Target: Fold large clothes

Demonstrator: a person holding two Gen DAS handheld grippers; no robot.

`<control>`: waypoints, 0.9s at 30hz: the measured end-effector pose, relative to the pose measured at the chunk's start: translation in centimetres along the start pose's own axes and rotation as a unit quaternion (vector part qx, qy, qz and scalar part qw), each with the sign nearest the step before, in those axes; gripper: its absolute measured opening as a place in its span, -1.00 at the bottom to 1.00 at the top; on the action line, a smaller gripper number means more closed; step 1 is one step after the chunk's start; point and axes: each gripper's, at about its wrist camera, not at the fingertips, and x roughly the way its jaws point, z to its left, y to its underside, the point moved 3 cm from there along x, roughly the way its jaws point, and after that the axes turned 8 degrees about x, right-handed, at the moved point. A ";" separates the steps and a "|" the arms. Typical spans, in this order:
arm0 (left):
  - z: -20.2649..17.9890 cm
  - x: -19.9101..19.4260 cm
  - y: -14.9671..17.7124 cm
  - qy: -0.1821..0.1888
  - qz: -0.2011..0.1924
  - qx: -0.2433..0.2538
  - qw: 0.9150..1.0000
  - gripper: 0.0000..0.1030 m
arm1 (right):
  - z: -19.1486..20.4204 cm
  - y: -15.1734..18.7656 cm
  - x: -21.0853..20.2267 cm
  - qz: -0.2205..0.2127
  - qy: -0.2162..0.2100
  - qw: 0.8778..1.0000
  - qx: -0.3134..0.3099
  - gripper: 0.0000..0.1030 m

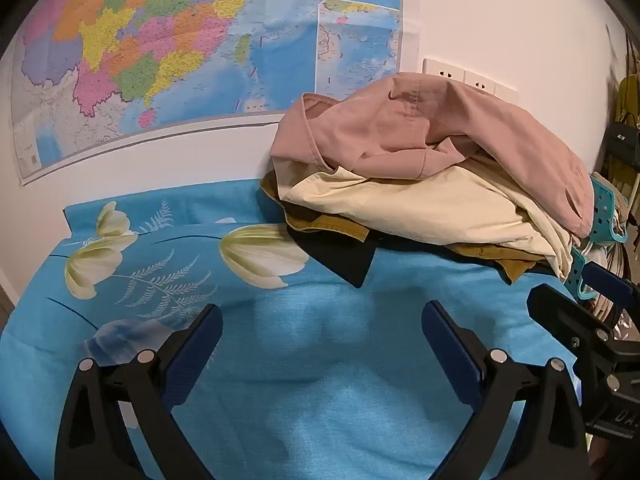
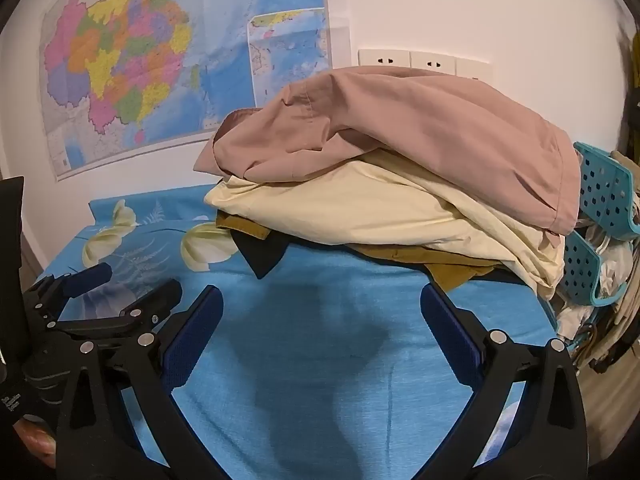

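Right now both grippers hang over a bed with their jaws spread wide and nothing between them. The left gripper [image 1: 322, 320] points down at a bare stretch of the blue flowered sheet [image 1: 168, 264], and the right gripper [image 2: 322, 304] does the same just beside it; each one shows at the edge of the other's view. Farther back on the bed, toward the right, lies a loose pile of clothes [image 2: 384, 184]. On top is a dusty pink garment [image 1: 420, 132], bunched and draped over the heap. Under it lies a cream garment [image 1: 420, 208], under that a mustard-brown garment [image 2: 452, 262], and at the bottom a black garment [image 1: 344, 256] whose corner sticks out toward the near left. Neither gripper touches the pile. At the right edge of the bed, touching the pile, stands a teal plastic basket [image 2: 604, 188] with holes in its wall and pale cloth inside. On the white wall behind hangs a large coloured map [image 1: 152, 48], with a row of wall sockets [image 2: 408, 62] to its right, just above the pink garment.
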 end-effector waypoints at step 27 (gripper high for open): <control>0.3 -0.3 -0.3 -0.002 -0.006 -0.006 1.000 0.87 | 0.4 -0.2 0.1 0.001 0.002 1.000 -0.006 0.89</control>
